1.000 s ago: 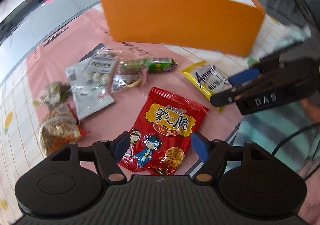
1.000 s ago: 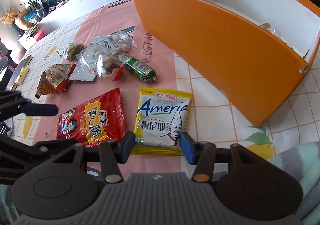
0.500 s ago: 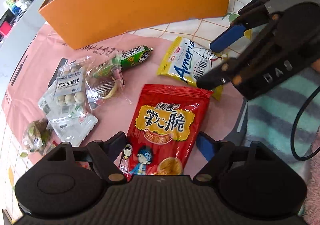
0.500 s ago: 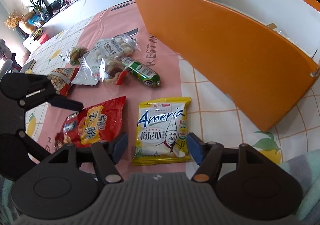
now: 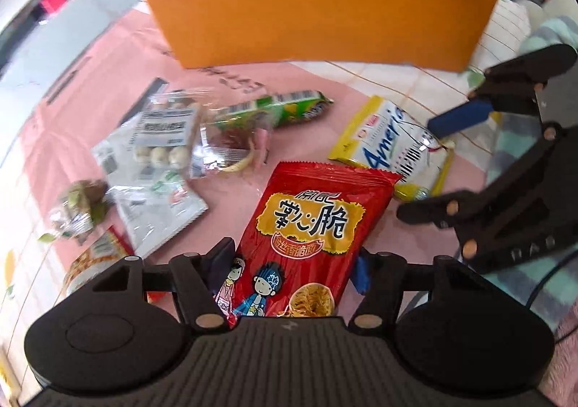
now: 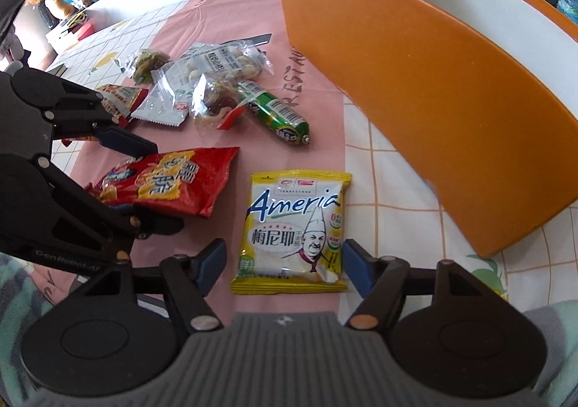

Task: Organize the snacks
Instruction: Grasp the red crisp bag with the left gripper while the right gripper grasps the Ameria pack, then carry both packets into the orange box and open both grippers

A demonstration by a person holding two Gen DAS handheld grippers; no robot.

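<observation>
Landmark: orange box [image 6: 426, 81].

Left gripper [image 5: 292, 266]: jaws closing, with the near end of the red snack packet [image 5: 310, 226] between them; the pads sit at its edges and firm contact cannot be confirmed.

Right gripper [image 6: 281, 262]: jaws opening, straddling the near end of the yellow Ameria packet [image 6: 294, 230] with gaps at both pads. This packet lies on the tablecloth [image 6: 390, 190] in front of the box's near corner.

The red packet lies on the pink mat [image 6: 318, 139], left of the yellow packet.

Nearer the box: green sausage stick [image 6: 274, 110], clear bag of white balls [image 6: 220, 60], white sachet [image 6: 162, 107].
</observation>
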